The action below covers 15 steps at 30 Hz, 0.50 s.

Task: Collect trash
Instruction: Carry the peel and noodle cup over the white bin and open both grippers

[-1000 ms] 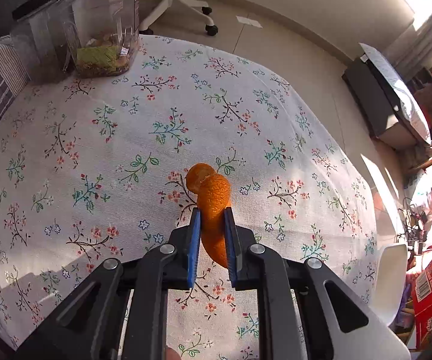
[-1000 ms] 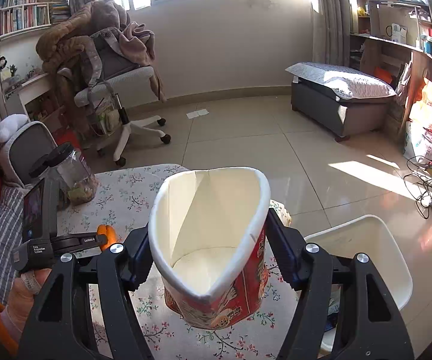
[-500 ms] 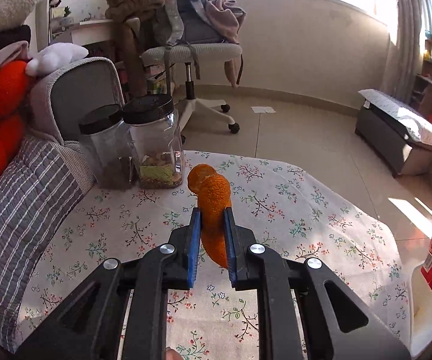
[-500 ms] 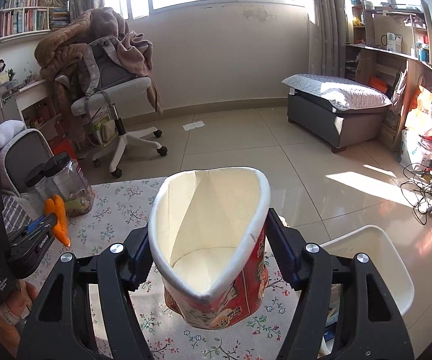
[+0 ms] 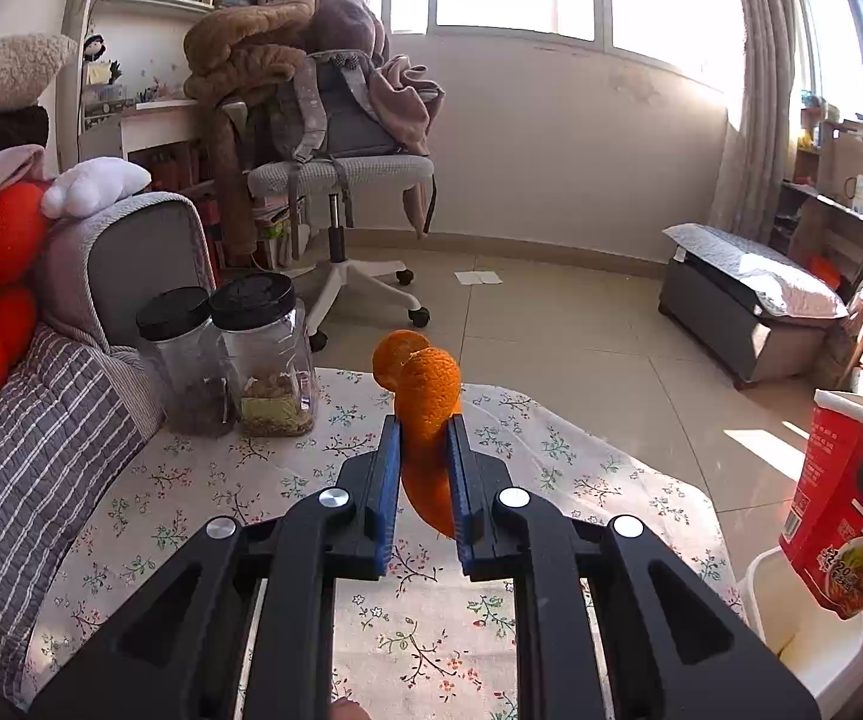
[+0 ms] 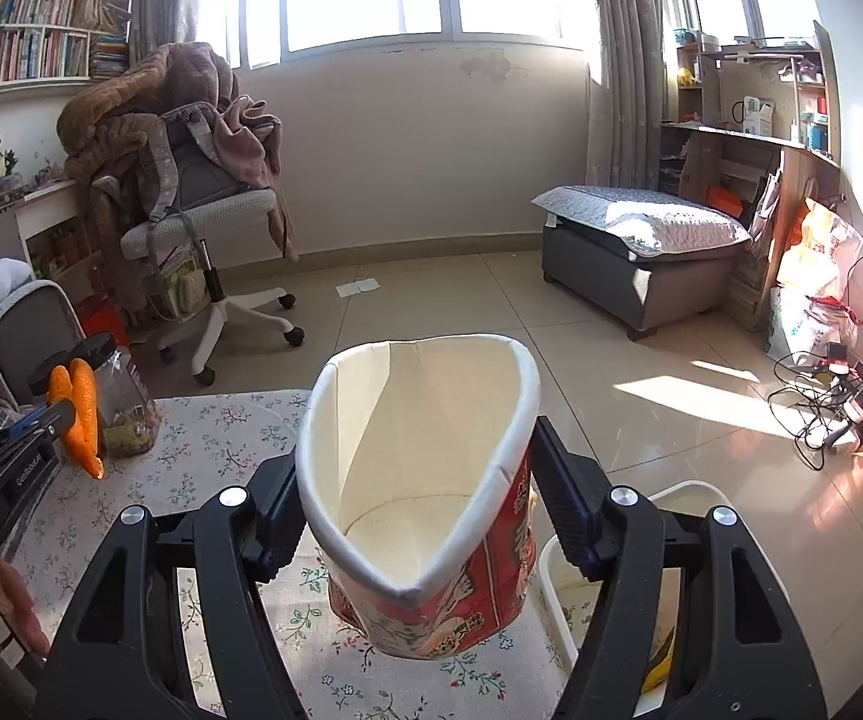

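Above the table, my left hand-held gripper pinches an orange peel, jars at ten o'clock. My right hand-held gripper squeezes a noodle cup out of round, the white bin at four o'clock.

Orange peel between left gripper pads, above table; two jars behind-left on table; noodle cup in right gripper, bin right of table.
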Each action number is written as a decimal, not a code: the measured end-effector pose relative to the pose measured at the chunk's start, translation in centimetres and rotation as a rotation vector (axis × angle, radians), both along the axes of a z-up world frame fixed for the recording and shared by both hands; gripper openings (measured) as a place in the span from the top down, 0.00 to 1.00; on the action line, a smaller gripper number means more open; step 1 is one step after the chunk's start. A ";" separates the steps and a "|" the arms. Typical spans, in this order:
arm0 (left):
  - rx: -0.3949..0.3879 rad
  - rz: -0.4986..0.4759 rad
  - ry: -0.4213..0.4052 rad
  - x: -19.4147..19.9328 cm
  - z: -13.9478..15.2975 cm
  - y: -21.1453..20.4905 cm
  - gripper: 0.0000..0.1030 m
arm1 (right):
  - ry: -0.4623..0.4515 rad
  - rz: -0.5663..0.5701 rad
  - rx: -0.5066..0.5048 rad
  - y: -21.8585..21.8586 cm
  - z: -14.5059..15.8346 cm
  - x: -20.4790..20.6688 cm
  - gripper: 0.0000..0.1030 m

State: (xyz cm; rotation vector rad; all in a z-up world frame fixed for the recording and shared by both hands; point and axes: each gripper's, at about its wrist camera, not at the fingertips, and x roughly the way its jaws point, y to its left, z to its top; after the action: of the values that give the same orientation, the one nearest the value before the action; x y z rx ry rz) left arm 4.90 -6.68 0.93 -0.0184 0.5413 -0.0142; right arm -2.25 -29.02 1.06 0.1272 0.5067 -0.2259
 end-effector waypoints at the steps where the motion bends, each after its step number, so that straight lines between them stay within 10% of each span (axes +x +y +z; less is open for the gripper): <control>1: -0.002 -0.009 -0.006 -0.2 0.2 -0.4 0.85 | -0.003 -0.009 0.002 -0.5 0.1 -0.2 0.38; 15: -0.005 -0.132 -0.049 -2.4 2.0 -6.3 0.85 | -0.009 -0.170 0.033 -7.7 0.2 -2.9 0.37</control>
State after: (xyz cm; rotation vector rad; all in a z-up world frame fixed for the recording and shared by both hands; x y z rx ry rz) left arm 2.51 -13.00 2.93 0.0128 0.4929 -0.1449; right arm -5.16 -36.71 1.24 0.2035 0.4907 -0.3833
